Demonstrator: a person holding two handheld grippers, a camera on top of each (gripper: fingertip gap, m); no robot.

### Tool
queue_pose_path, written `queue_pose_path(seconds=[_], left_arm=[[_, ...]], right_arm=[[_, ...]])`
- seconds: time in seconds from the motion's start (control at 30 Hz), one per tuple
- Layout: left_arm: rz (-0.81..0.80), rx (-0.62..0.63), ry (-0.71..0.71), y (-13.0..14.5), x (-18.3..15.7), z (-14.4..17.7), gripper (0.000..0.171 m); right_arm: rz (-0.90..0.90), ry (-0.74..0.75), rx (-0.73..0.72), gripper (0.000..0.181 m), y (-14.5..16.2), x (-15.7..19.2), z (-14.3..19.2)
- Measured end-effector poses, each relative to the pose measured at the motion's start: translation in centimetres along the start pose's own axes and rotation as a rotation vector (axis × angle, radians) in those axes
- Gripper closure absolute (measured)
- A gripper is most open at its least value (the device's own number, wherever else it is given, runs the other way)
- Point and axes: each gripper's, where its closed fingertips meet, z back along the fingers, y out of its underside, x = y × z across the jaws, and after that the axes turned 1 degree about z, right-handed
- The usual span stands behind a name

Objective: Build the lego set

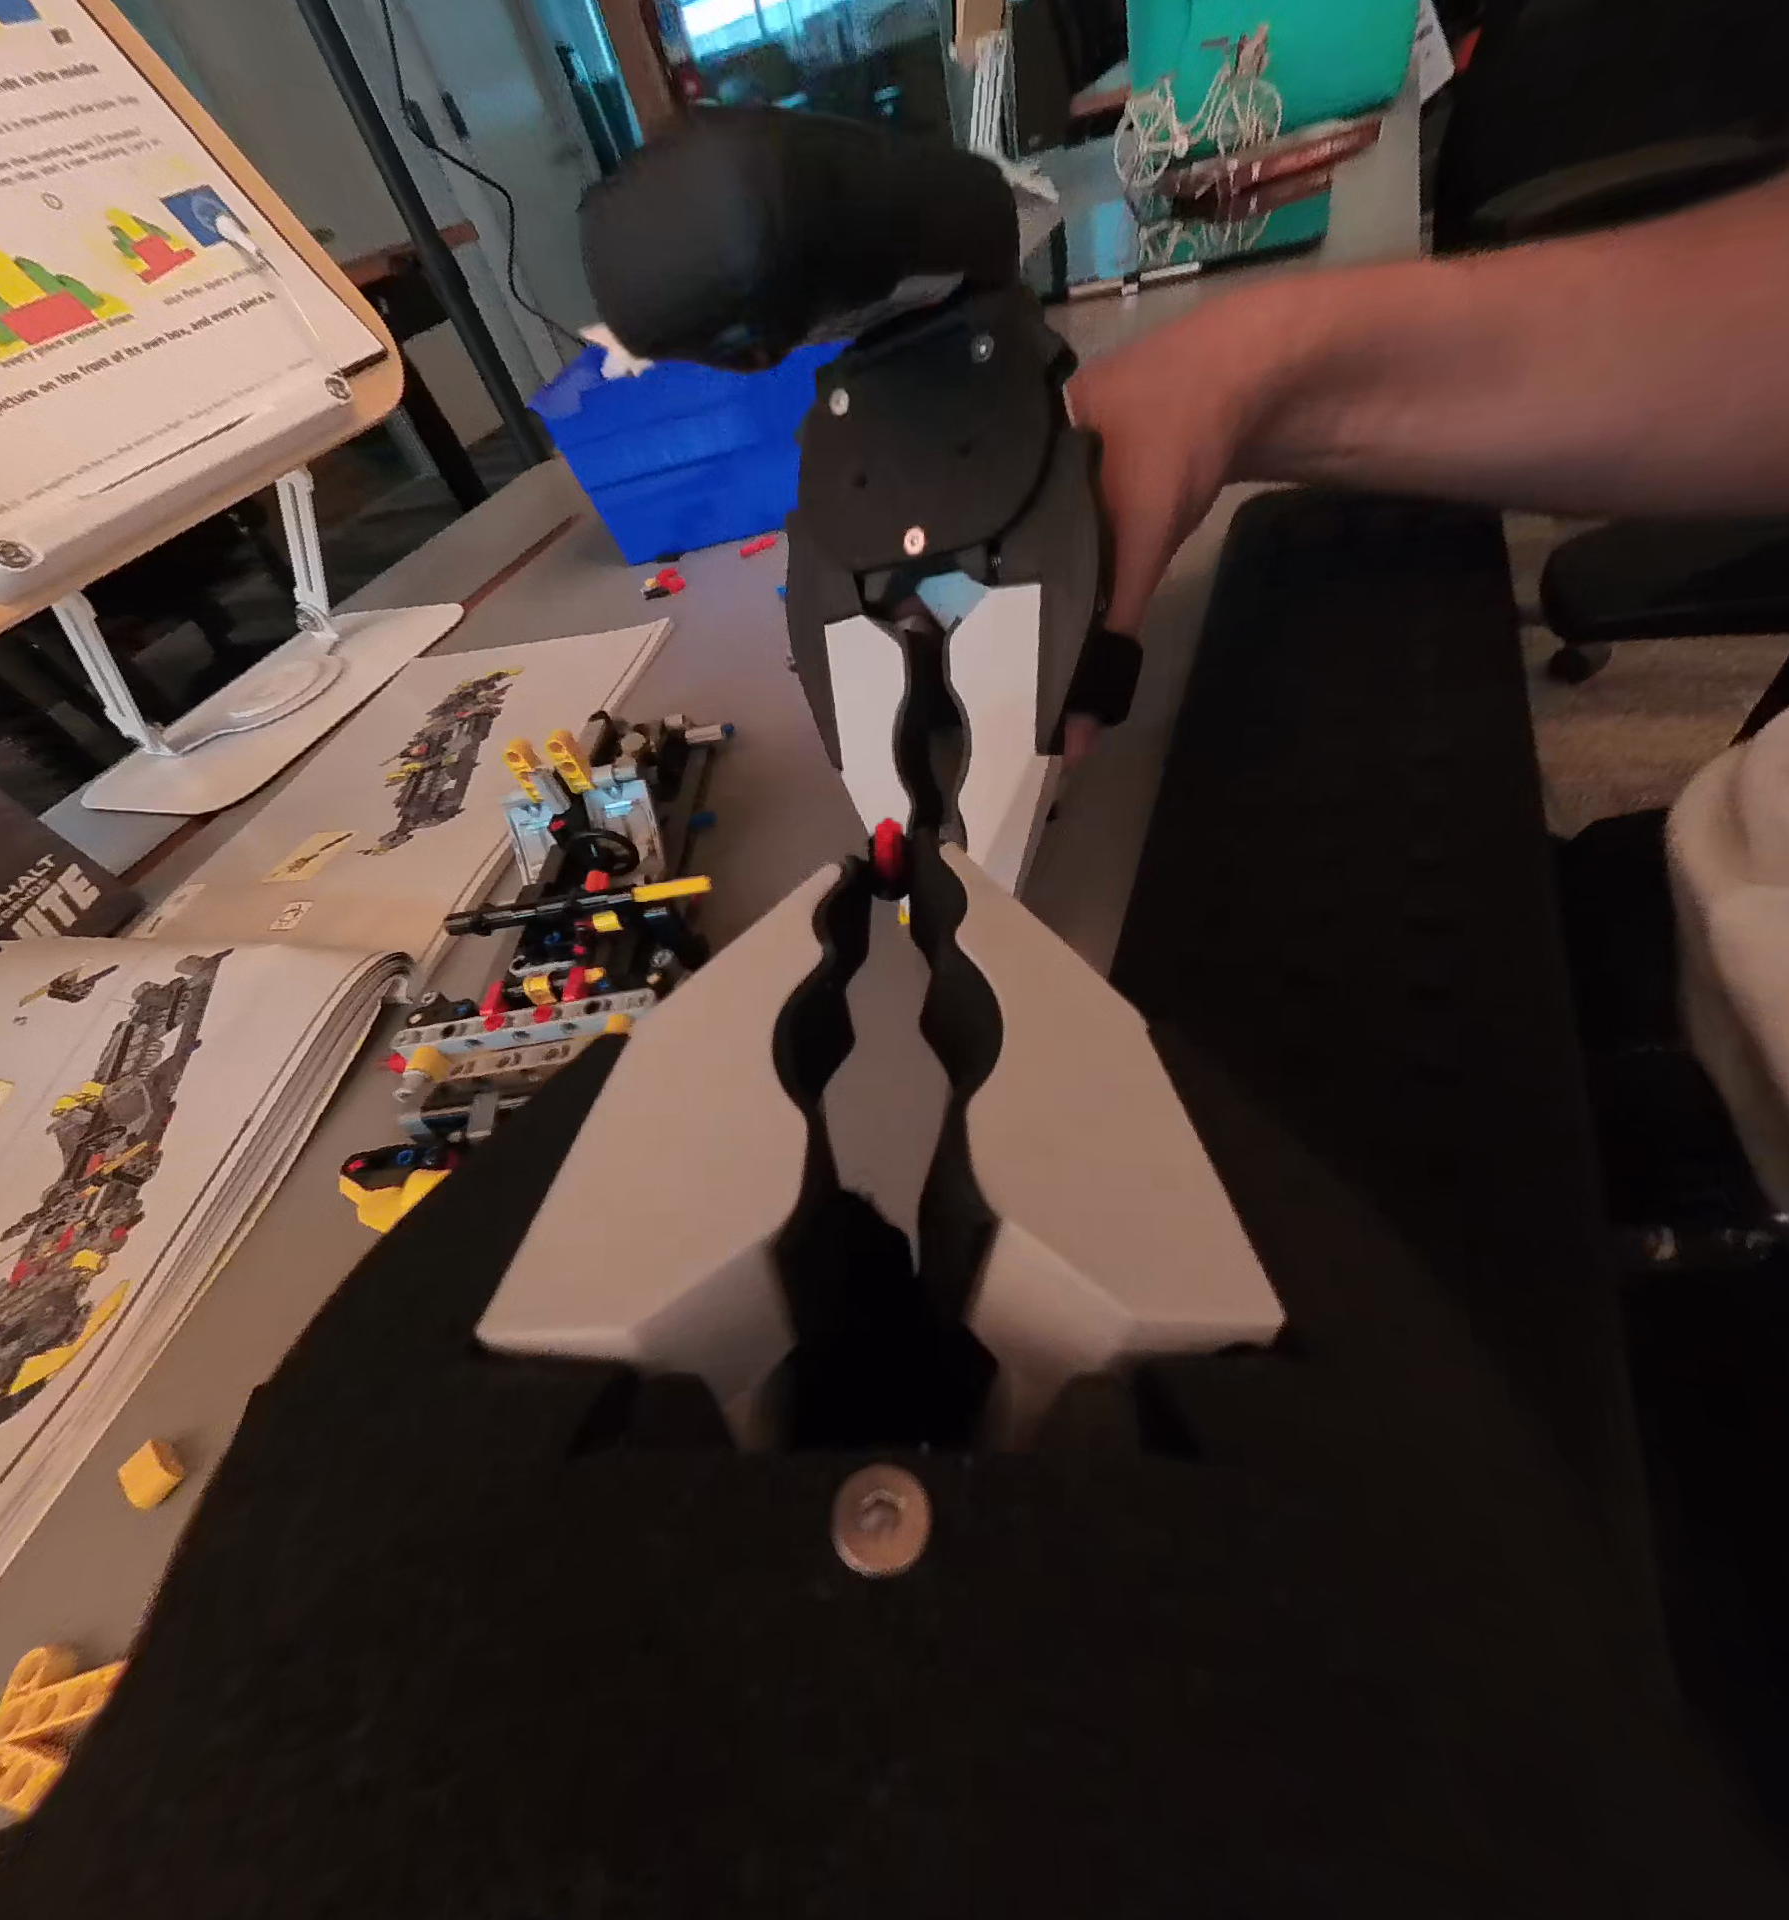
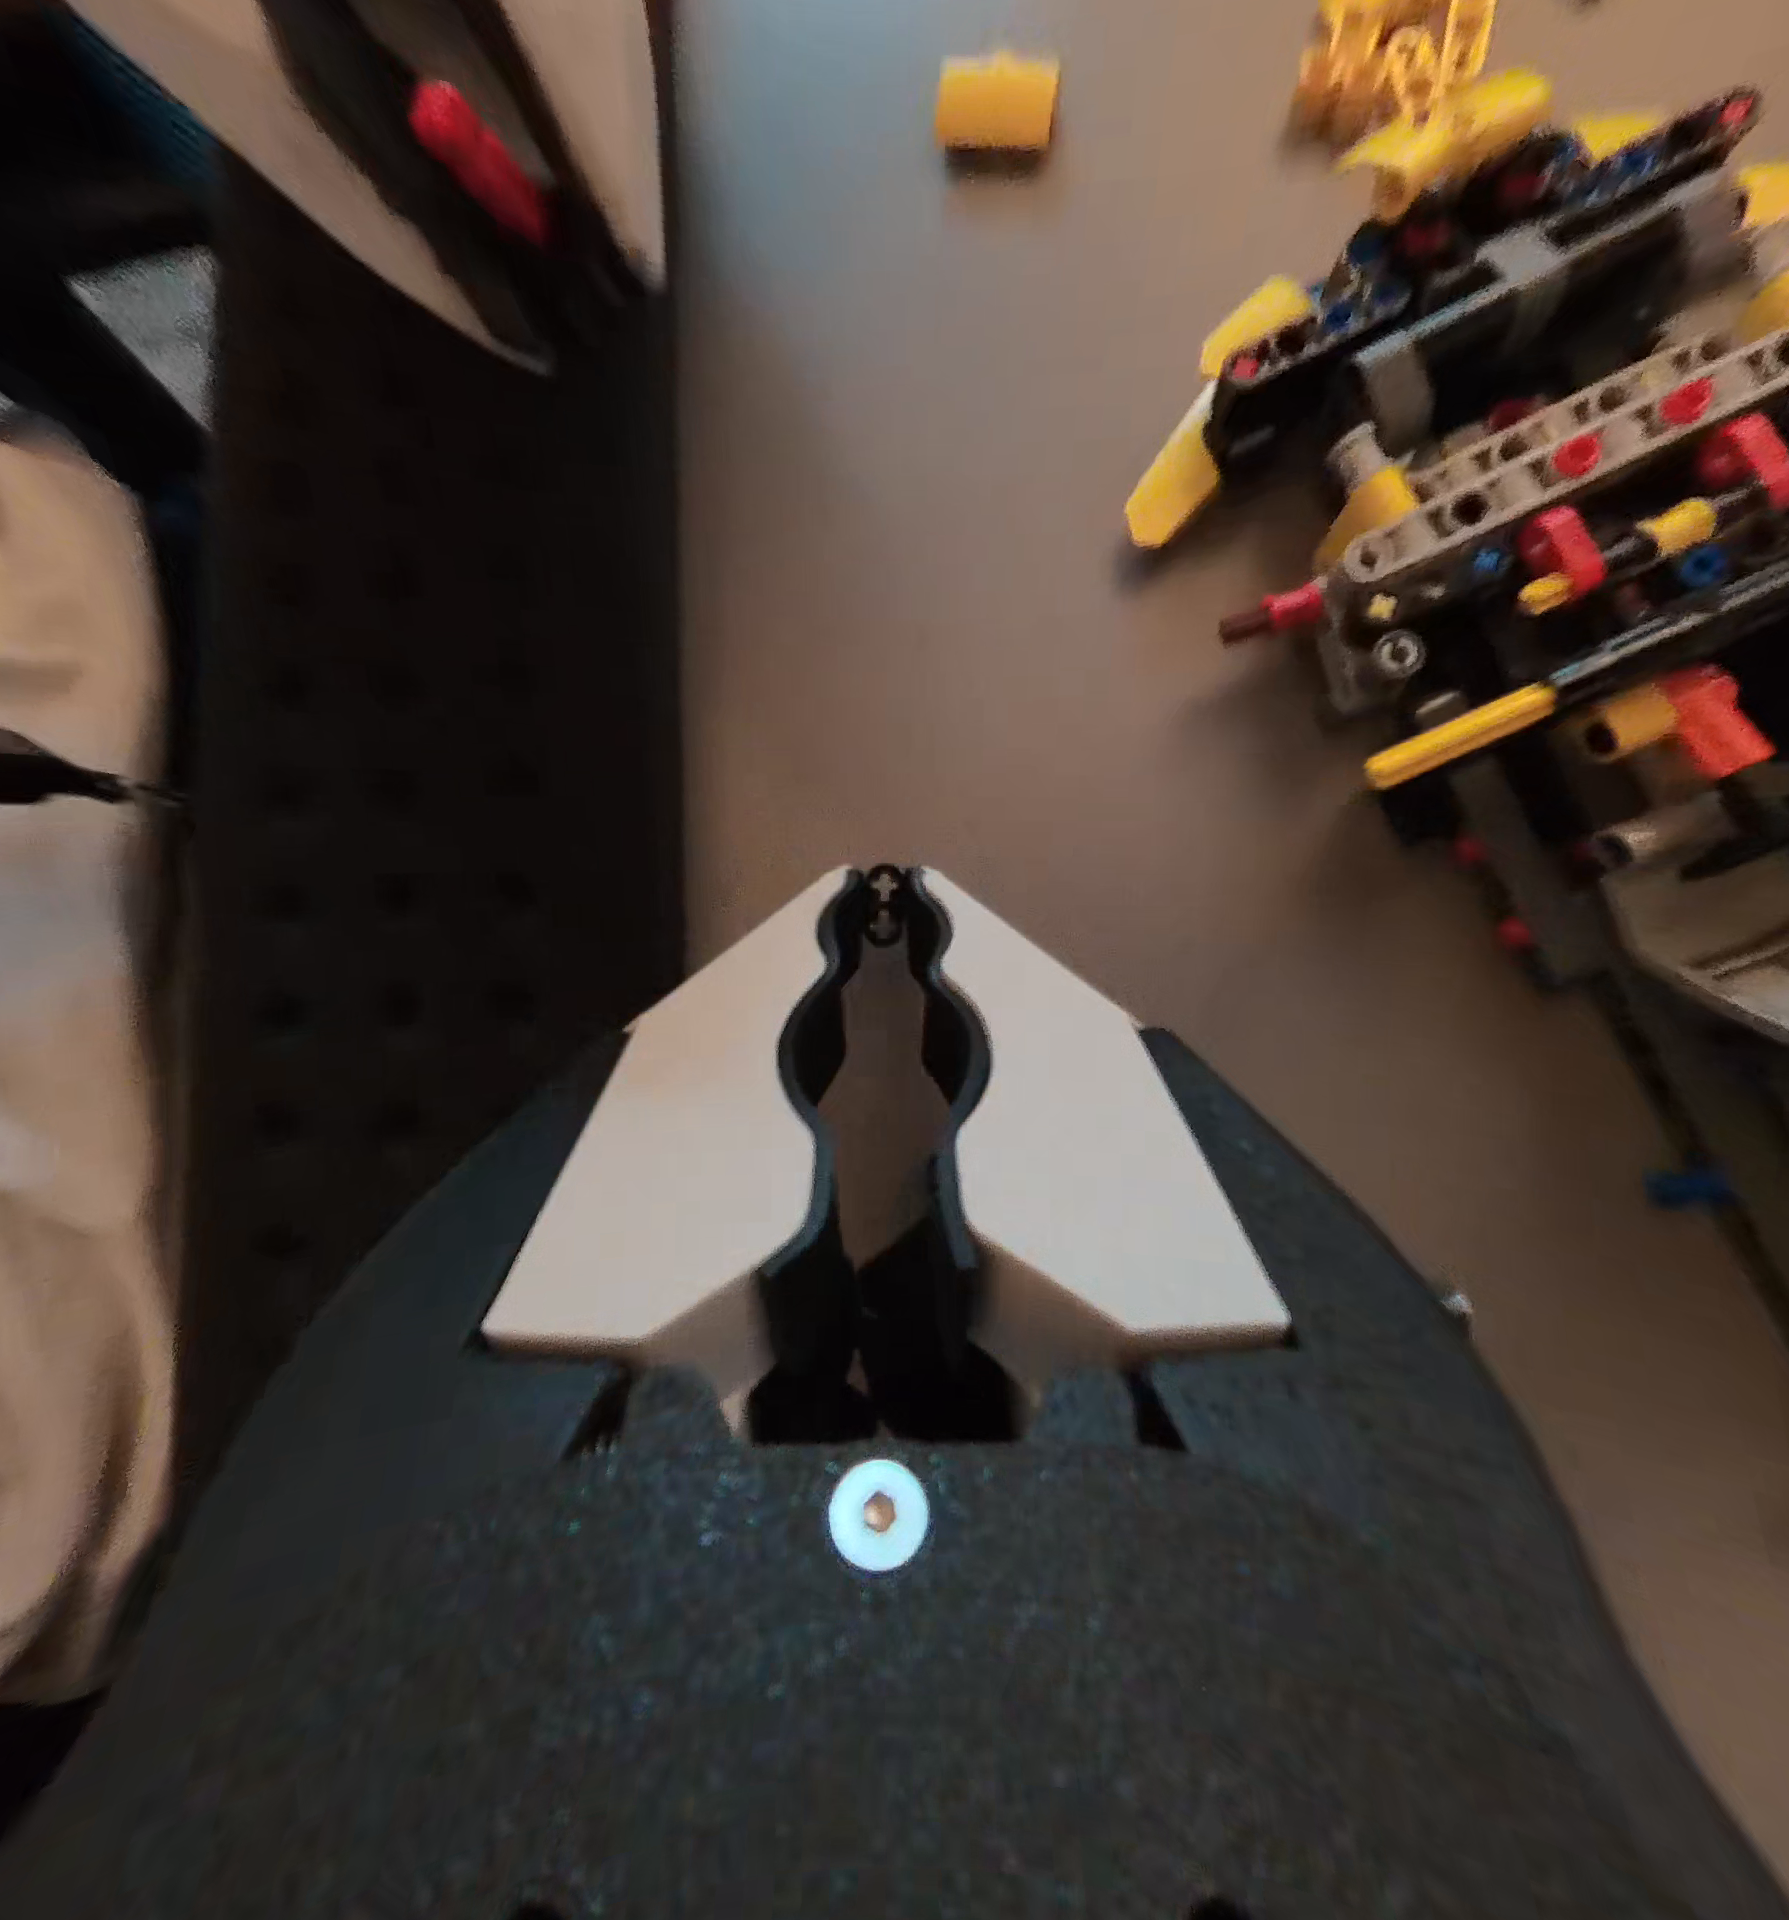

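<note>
My left gripper (image 1: 885, 878) is shut on a small red pin (image 1: 886, 847), held above the table's right edge. My right gripper (image 1: 923, 821), held by a bare hand, points down from above, its tips almost touching the red pin. In the right wrist view the right gripper (image 2: 882, 896) is shut on a small black connector (image 2: 883, 902) with cross-shaped holes. The left gripper with the red pin (image 2: 474, 156) shows blurred at the top left there. The half-built black, grey and yellow model lies on the grey table (image 1: 578, 935), and at the right of the right wrist view (image 2: 1555, 520).
An open instruction booklet (image 1: 142, 1091) lies left of the model. A document stand (image 1: 142, 312) and a blue bin (image 1: 682, 447) stand farther back. Loose yellow pieces (image 1: 150, 1470) (image 2: 996, 99) lie on the table. A black perforated chair part (image 1: 1337, 831) runs along the table's right edge. The left gripper's tips are roughly 9 centimeters from the right gripper's.
</note>
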Motion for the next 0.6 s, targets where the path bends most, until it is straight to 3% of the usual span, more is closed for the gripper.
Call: queue_pose_path(seconds=[0.37, 0.53, 0.6], left_arm=[[0.016, 0.252, 0.127, 3.7, -1.2, -2.3, 0.167], [-0.009, 0.289, 0.161, 4.4, -1.8, -2.4, 0.167], [-0.028, 0.328, 0.176, 5.0, -2.1, -2.6, 0.167]], right_arm=[[0.018, 0.031, -0.047, 0.175, -0.1, -0.1, -0.3], [0.081, 0.043, -0.378, 0.175, -4.9, 1.3, 3.1], [0.125, 0.052, -0.358, 0.175, -5.0, 1.8, 2.9]])
